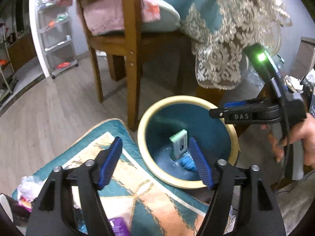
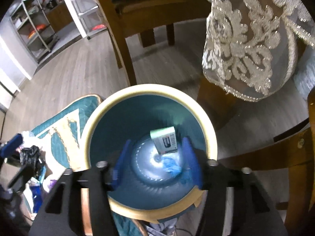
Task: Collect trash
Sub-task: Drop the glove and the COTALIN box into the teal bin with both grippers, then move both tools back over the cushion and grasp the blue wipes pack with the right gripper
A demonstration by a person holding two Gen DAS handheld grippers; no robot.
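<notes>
A round bin (image 1: 143,129) with a cream rim and a teal inside stands on the floor; its rim (image 2: 98,114) fills the middle of the right wrist view. At its bottom a small pale green box (image 1: 178,141) (image 2: 165,141) leans beside a crumpled blue scrap (image 1: 188,163) (image 2: 171,165). My left gripper (image 1: 155,159) is open and empty, over the near edge of the bin and a patterned cushion. My right gripper (image 2: 156,163) hangs open straight above the bin's mouth with nothing between its pads. It shows from the side (image 1: 216,113) in the left wrist view, held by a hand (image 1: 299,137).
The teal and orange cushion (image 1: 137,192) lies left of the bin, with clear plastic and other scraps (image 1: 27,188) at its near corner. Wooden chair legs (image 1: 133,74) stand behind the bin. A lace cloth (image 2: 246,49) hangs down at the right. Shelves (image 1: 57,39) stand far left.
</notes>
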